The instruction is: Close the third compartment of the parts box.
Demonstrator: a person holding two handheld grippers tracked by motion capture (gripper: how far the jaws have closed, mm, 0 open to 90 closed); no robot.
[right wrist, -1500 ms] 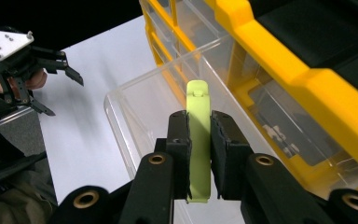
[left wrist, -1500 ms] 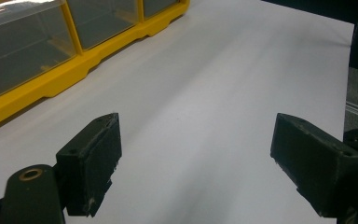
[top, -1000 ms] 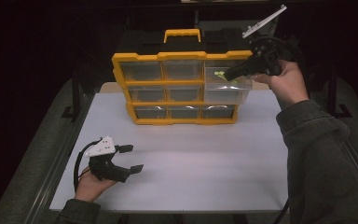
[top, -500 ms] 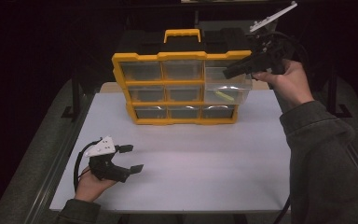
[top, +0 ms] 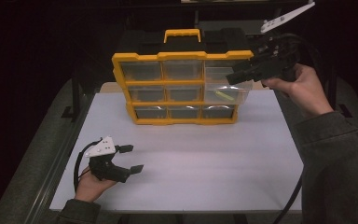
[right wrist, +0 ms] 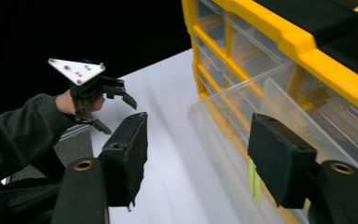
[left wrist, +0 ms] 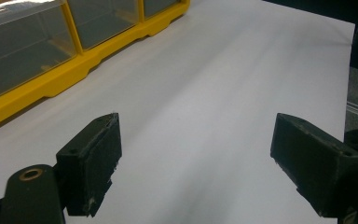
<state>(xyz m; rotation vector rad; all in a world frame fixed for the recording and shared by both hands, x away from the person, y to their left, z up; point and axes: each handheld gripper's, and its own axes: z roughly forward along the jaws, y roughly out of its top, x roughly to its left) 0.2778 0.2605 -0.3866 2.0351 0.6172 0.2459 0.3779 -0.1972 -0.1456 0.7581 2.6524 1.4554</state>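
Note:
A yellow organizer (top: 182, 88) with clear drawers stands at the back of the white table (top: 191, 158). The middle drawer (top: 226, 93) of its right column is pulled out and holds a thin yellow-green item (top: 223, 95). My right gripper (top: 233, 77) hovers just above that drawer's front, pointing left, its jaws apart with nothing between them. In the right gripper view the open drawer (right wrist: 261, 116) and the yellow-green item (right wrist: 253, 179) lie just beyond my right gripper (right wrist: 200, 163). My left gripper (top: 129, 158) rests open near the front left.
In the left gripper view, the organizer's bottom row (left wrist: 51, 51) is at the upper left, with bare white table ahead of my left gripper (left wrist: 196, 172). Dark metal rails (top: 74, 116) flank the table. The far-off left gripper (right wrist: 107, 100) is seen in the right gripper view.
My right hand has drifted slightly to the right by the pulled-out drawer. The left gripper has not moved.

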